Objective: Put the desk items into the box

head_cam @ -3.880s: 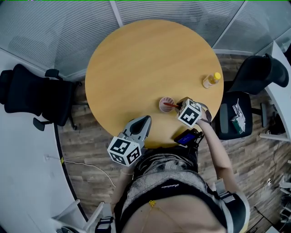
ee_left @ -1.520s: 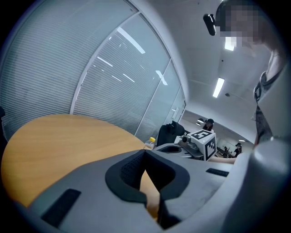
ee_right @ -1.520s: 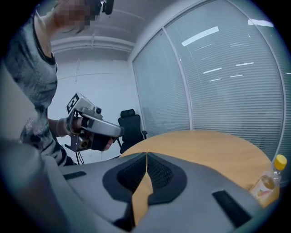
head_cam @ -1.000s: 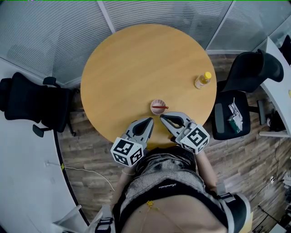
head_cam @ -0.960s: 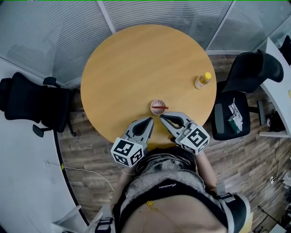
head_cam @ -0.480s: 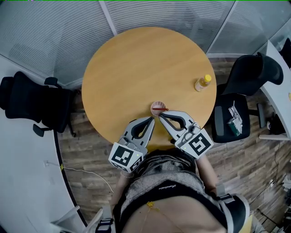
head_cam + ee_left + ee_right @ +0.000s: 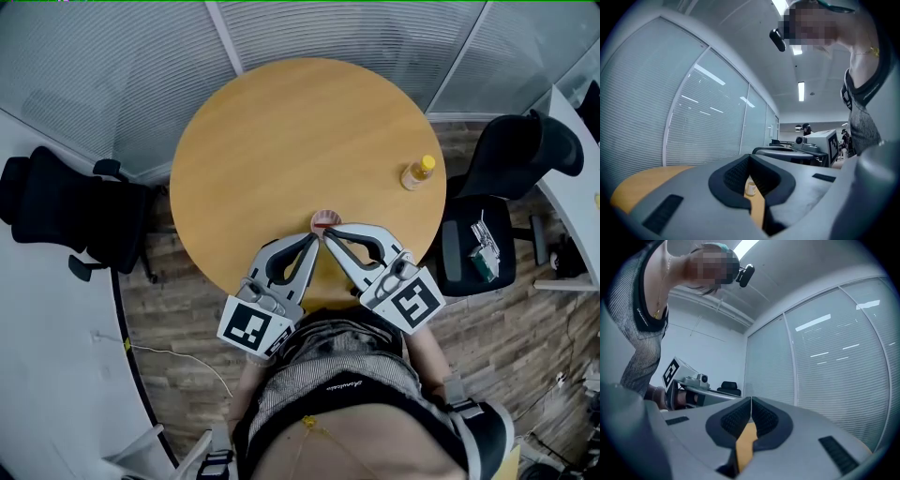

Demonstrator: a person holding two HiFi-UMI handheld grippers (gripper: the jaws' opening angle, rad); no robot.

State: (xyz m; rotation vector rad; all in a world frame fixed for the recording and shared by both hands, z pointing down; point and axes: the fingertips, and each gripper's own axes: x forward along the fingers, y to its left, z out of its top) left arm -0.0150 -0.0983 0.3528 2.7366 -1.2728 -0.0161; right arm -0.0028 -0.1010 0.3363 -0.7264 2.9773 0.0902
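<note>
A small pink cup (image 7: 322, 220) with a red stick-like item across its rim stands on the round wooden table (image 7: 281, 131), near the front edge. My left gripper (image 7: 312, 240) and right gripper (image 7: 325, 234) lie side by side just in front of the cup, tips almost touching each other and pointing at it. Both are shut with nothing between the jaws. In the left gripper view the shut left gripper (image 7: 749, 157) frames a small yellow-capped bottle (image 7: 751, 188) far off. The right gripper view shows the shut right gripper (image 7: 751, 399) over the table top. No box is in view.
The yellow-capped bottle (image 7: 417, 172) stands near the table's right edge. Black office chairs stand at the left (image 7: 66, 211) and the right (image 7: 516, 159) of the table. Glass walls with blinds (image 7: 112, 66) run behind it. Another desk's corner (image 7: 574, 187) shows at far right.
The right gripper has left the cup and come back to the table's front edge. Both grippers then swung their tips inward until they nearly meet before the cup.
</note>
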